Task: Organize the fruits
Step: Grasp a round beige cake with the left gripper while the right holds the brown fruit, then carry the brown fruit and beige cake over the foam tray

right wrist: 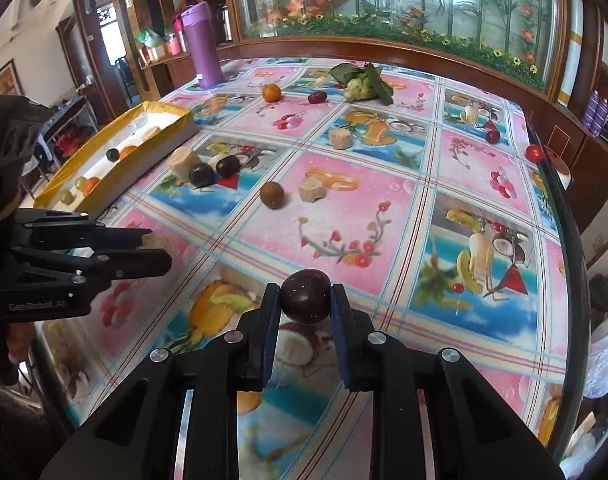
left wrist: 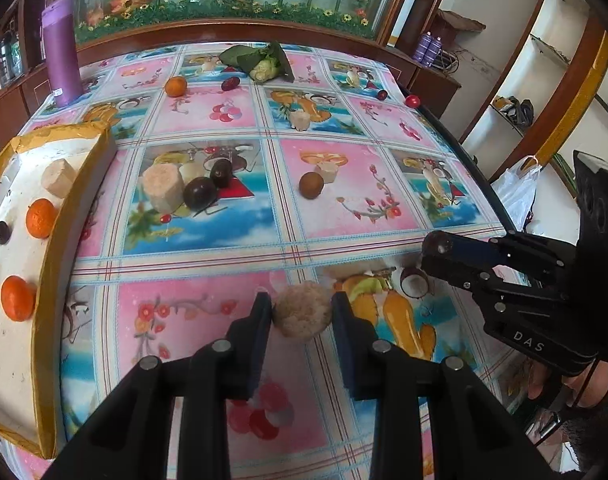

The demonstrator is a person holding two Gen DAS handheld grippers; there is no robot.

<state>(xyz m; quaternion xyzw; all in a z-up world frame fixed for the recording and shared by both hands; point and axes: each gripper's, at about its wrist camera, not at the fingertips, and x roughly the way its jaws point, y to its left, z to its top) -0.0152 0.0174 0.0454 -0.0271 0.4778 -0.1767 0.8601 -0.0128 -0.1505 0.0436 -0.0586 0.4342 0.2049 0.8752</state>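
Observation:
In the left wrist view my left gripper [left wrist: 301,303] is shut on a pale beige fruit chunk [left wrist: 301,318], held just above the fruit-print tablecloth [left wrist: 207,320]. My right gripper [right wrist: 305,291] is shut on a dark purple round fruit [right wrist: 305,300], also lifted off the cloth. Each gripper shows in the other's view: the right gripper [left wrist: 435,249] at the right, the left gripper [right wrist: 153,249] at the left. A white tray with a yellow rim [left wrist: 43,264] lies along the table's left side, holding two oranges [left wrist: 41,218], a dark fruit and a pale chunk.
Loose on the cloth are two dark fruits [left wrist: 199,192] beside a big pale chunk [left wrist: 162,189], a brown fruit [left wrist: 311,185], smaller chunks, an orange [left wrist: 175,86], red fruits and a leafy green fruit [left wrist: 261,65]. A purple bottle [left wrist: 59,52] stands far left. The table edge runs along the right.

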